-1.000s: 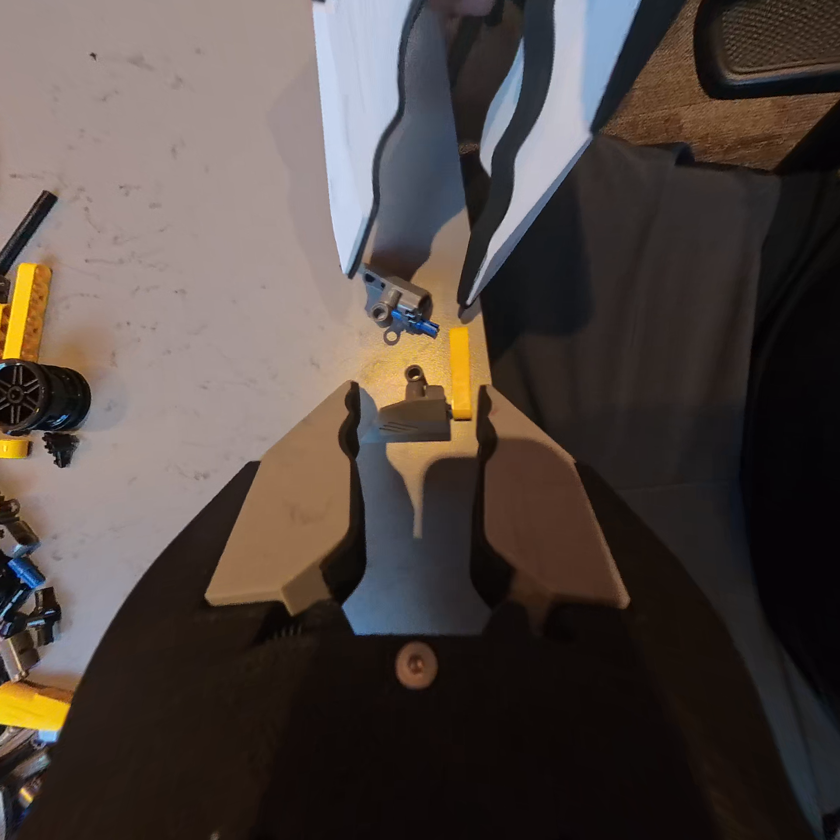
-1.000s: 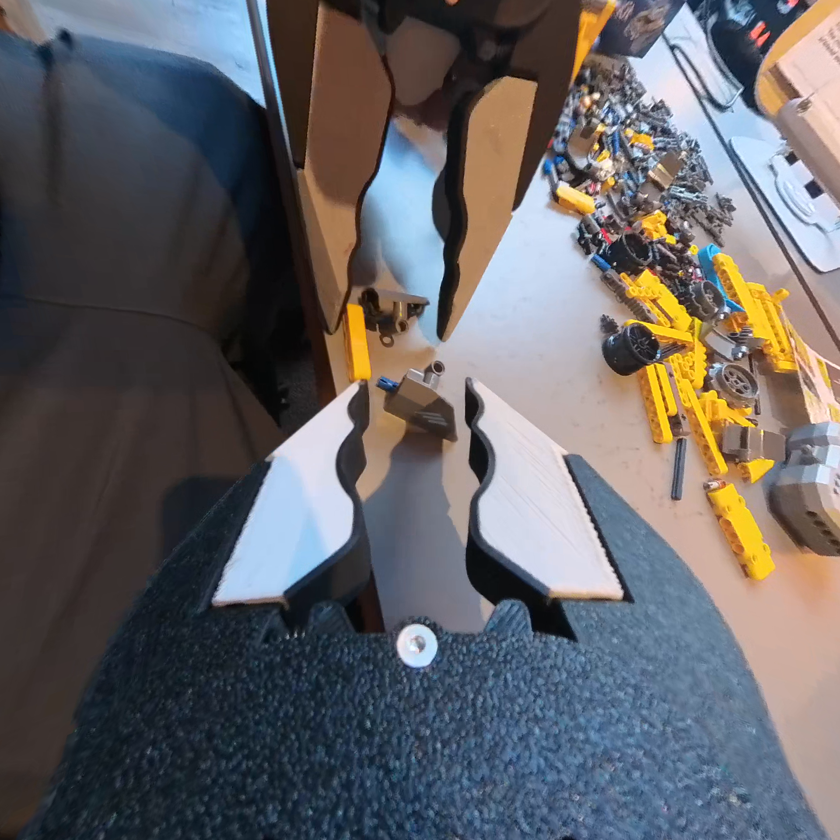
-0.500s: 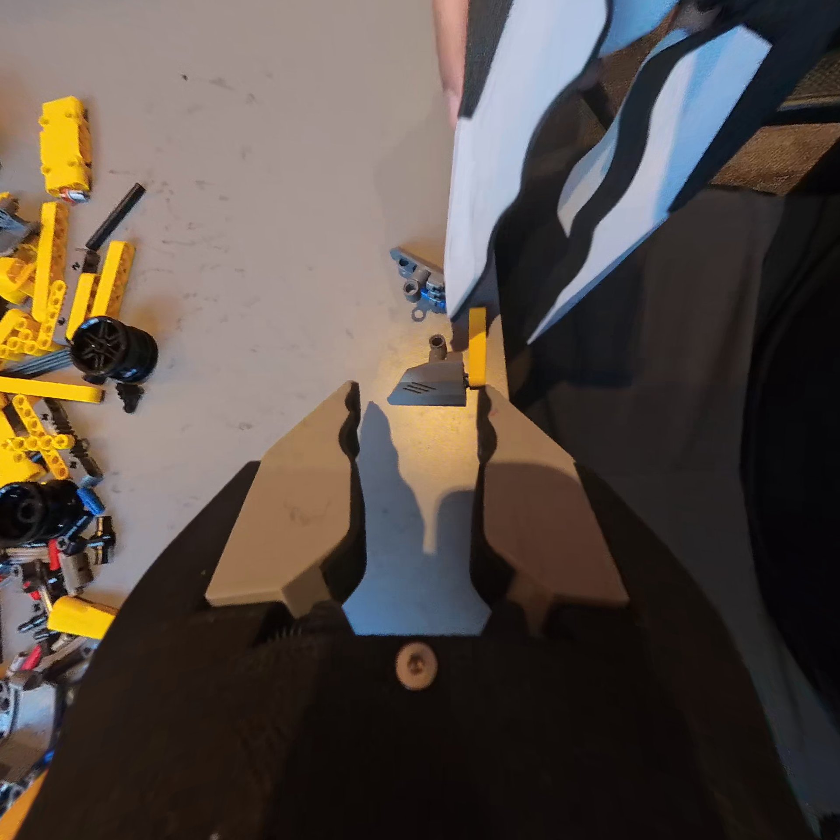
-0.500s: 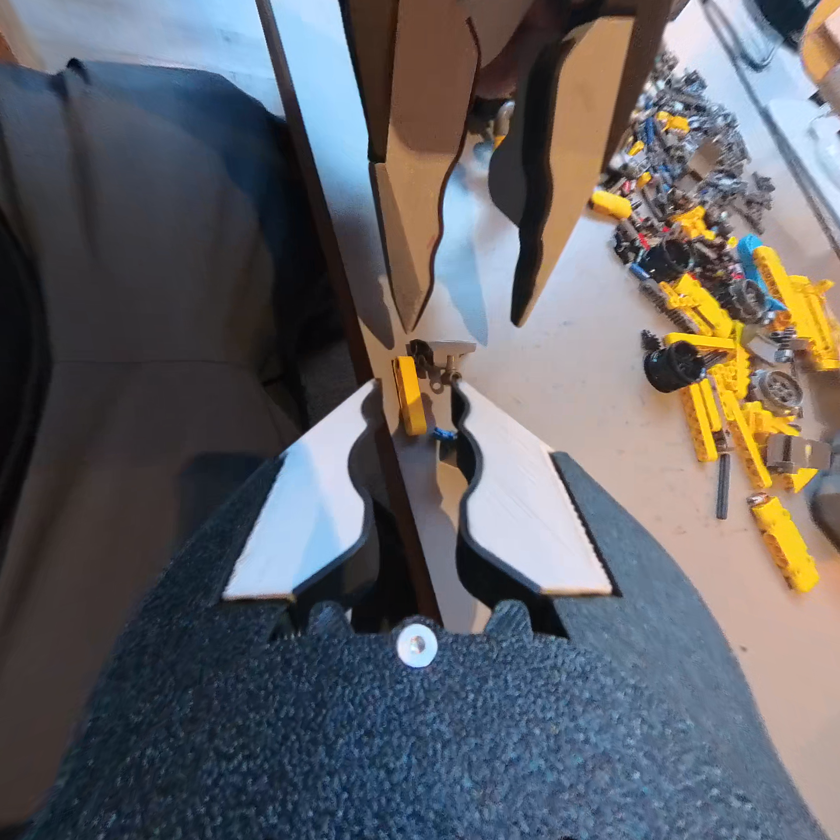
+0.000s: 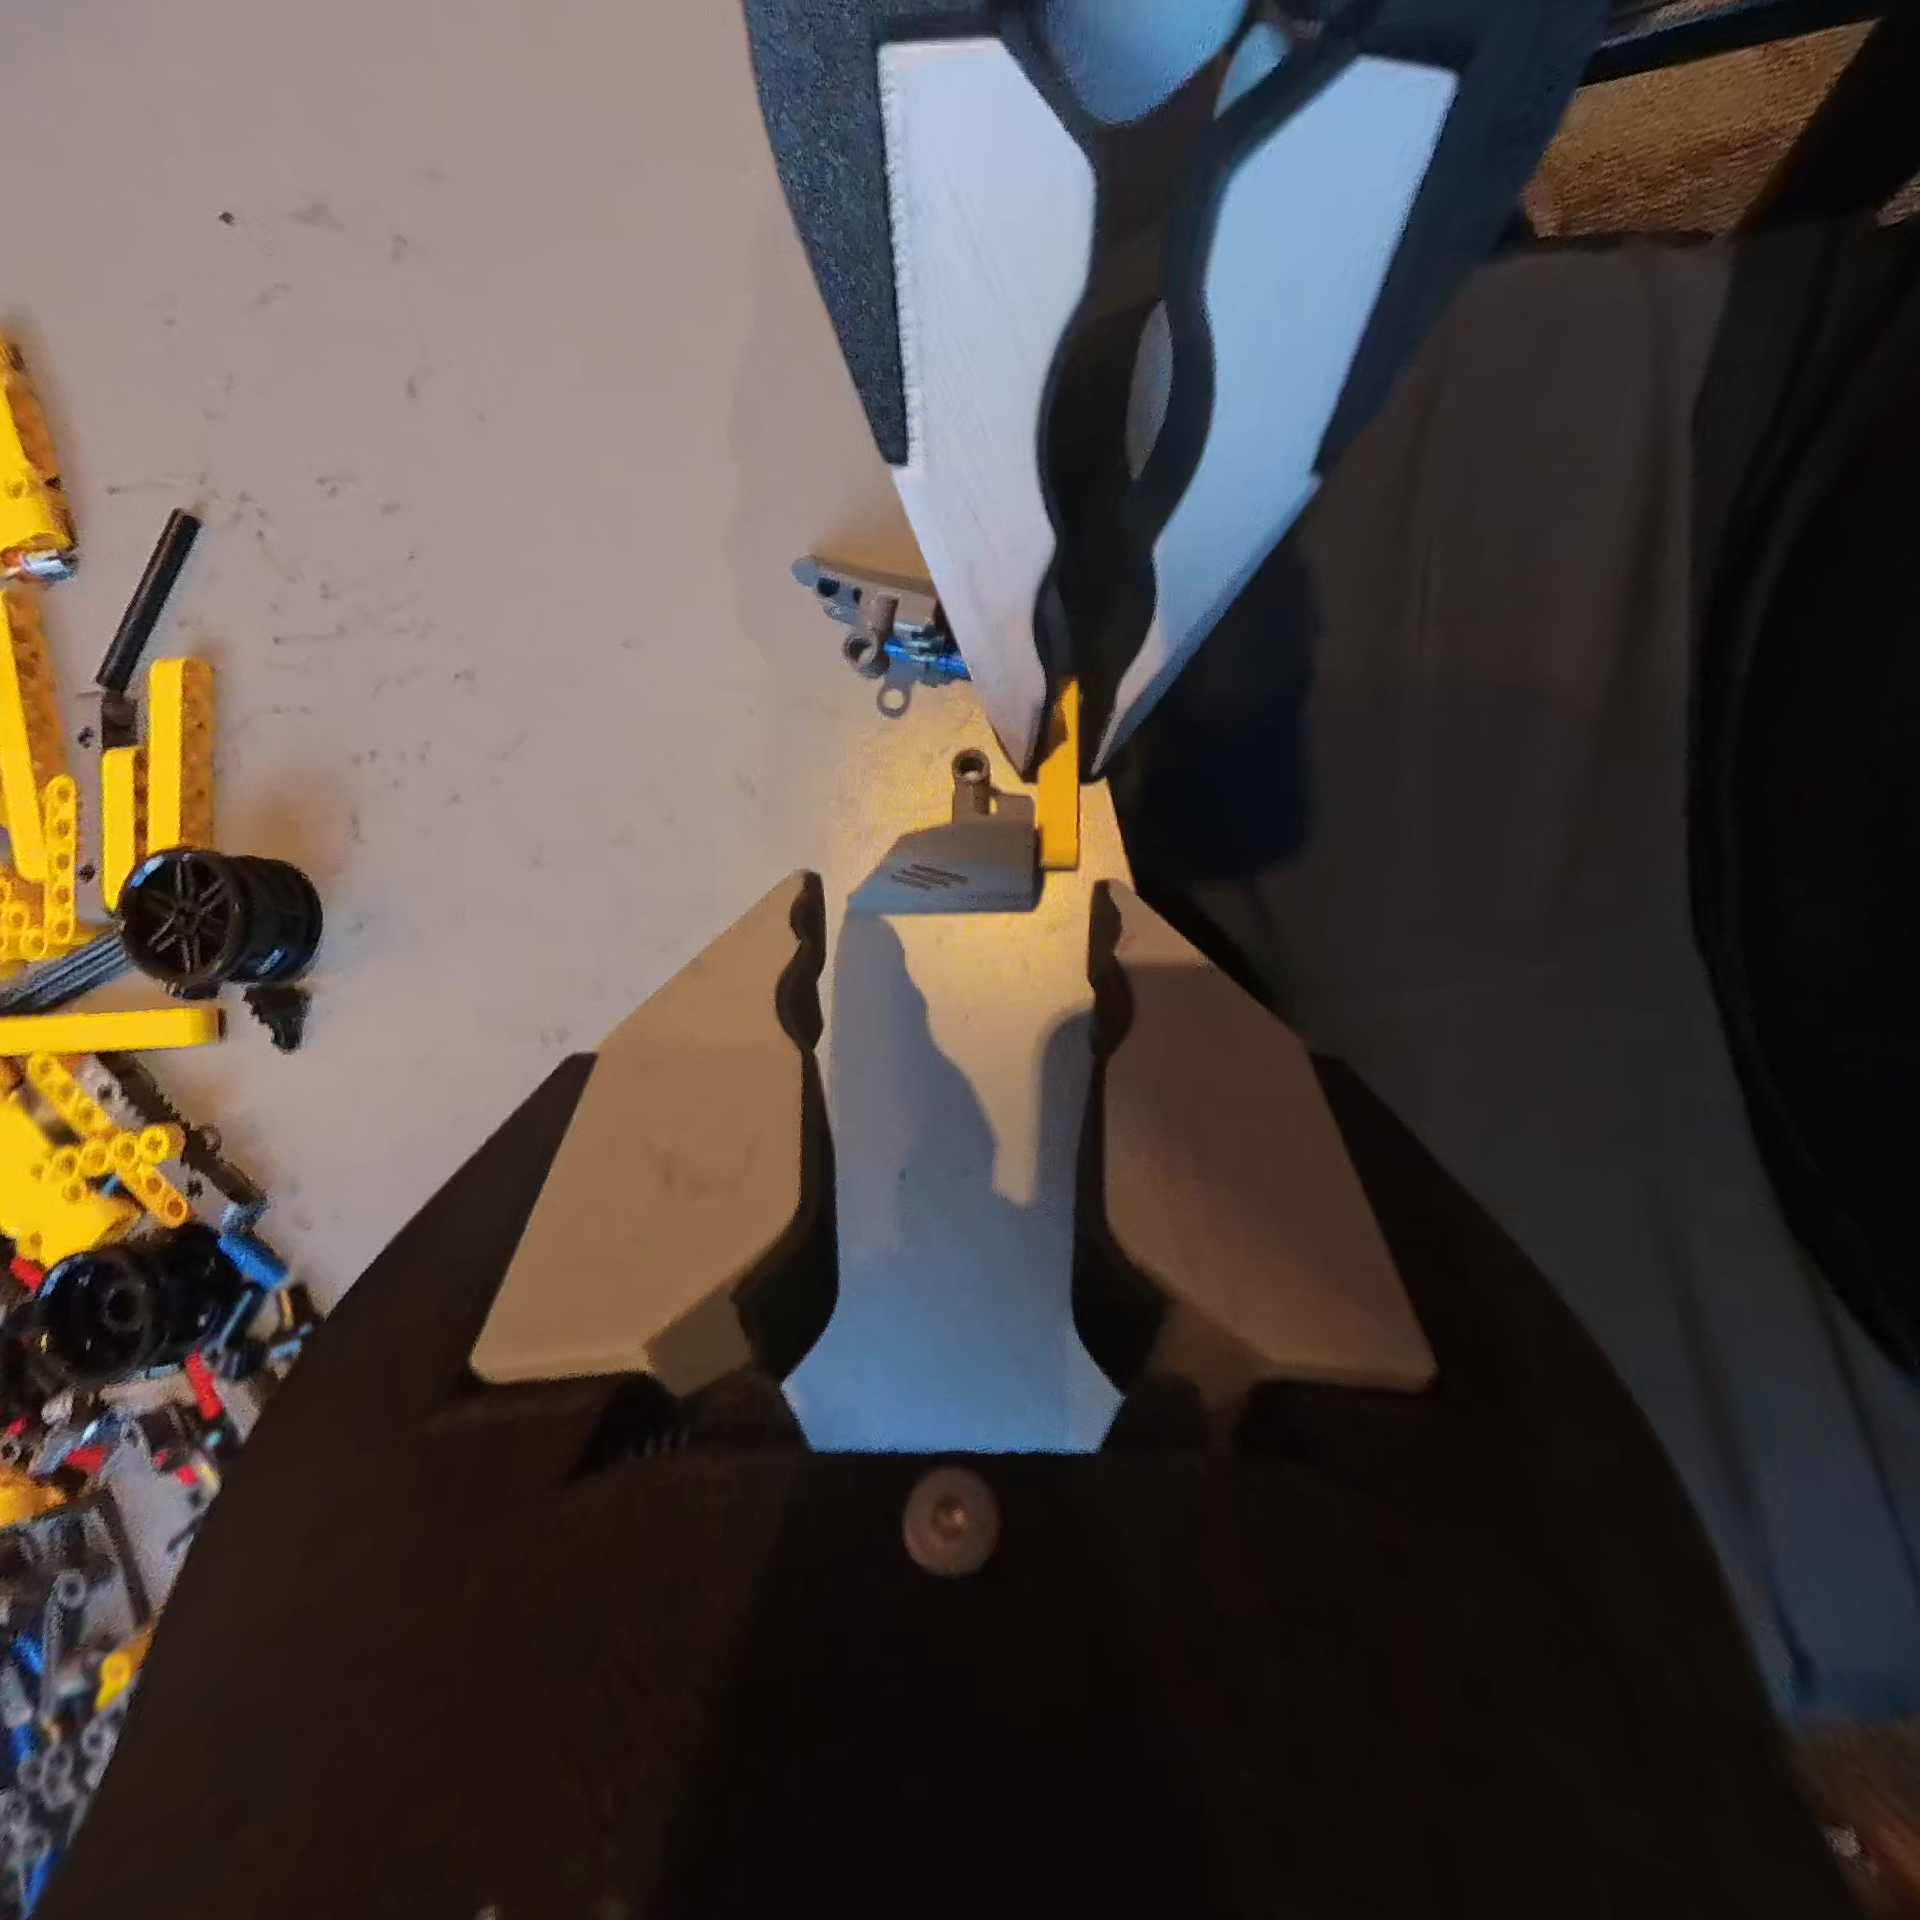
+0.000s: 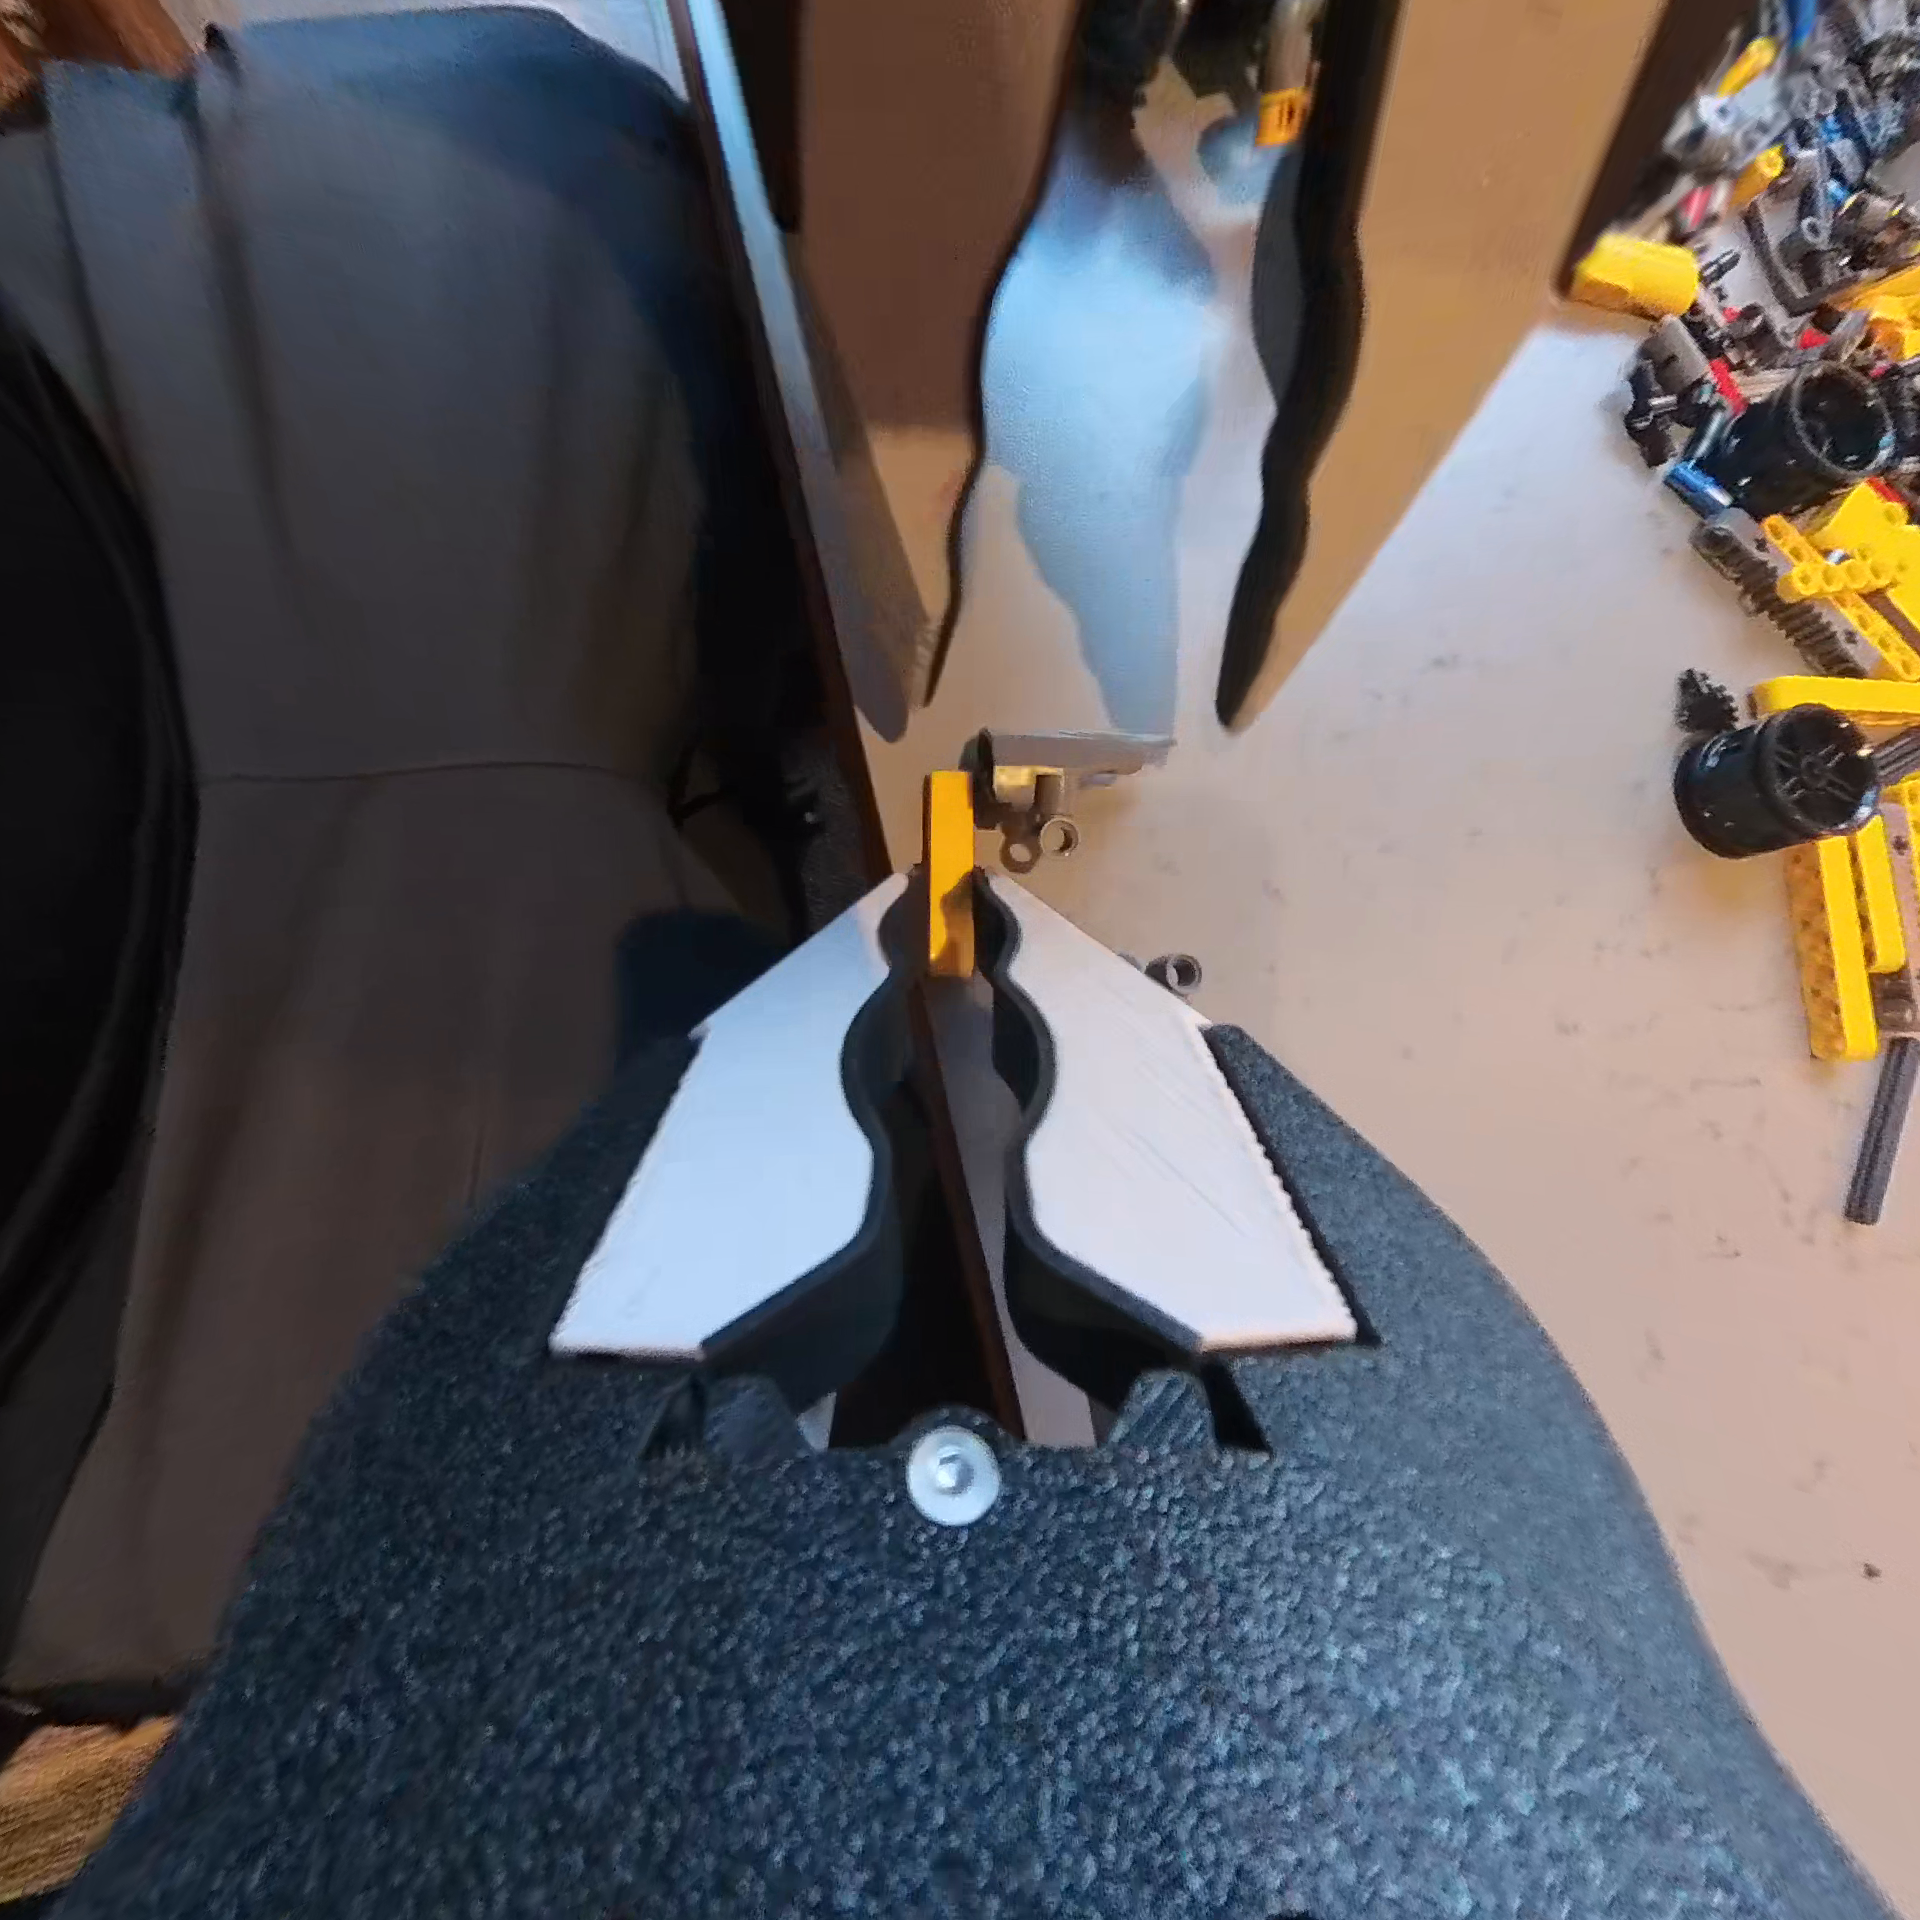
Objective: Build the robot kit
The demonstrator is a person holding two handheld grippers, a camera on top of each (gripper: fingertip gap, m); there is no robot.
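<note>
My right gripper is shut on a small yellow beam at the table's near edge; the beam also shows in the left wrist view, pinched between the white fingers. My left gripper is open and empty just short of a grey wedge panel piece, which touches the yellow beam. The same panel shows in the right wrist view. A grey connector with a blue pin lies just beyond, beside the right gripper's fingers.
A pile of yellow beams, black wheels and small dark parts covers the table's left in the left wrist view, and shows at the right in the right wrist view. A person's dark clothing lies past the table edge. Only a small space, under 4 cm, lies between the two pairs of fingers.
My right gripper has moved from over the grey connector to the yellow beam and closed on it. My left gripper has drawn back slightly from the grey panel and stays open.
</note>
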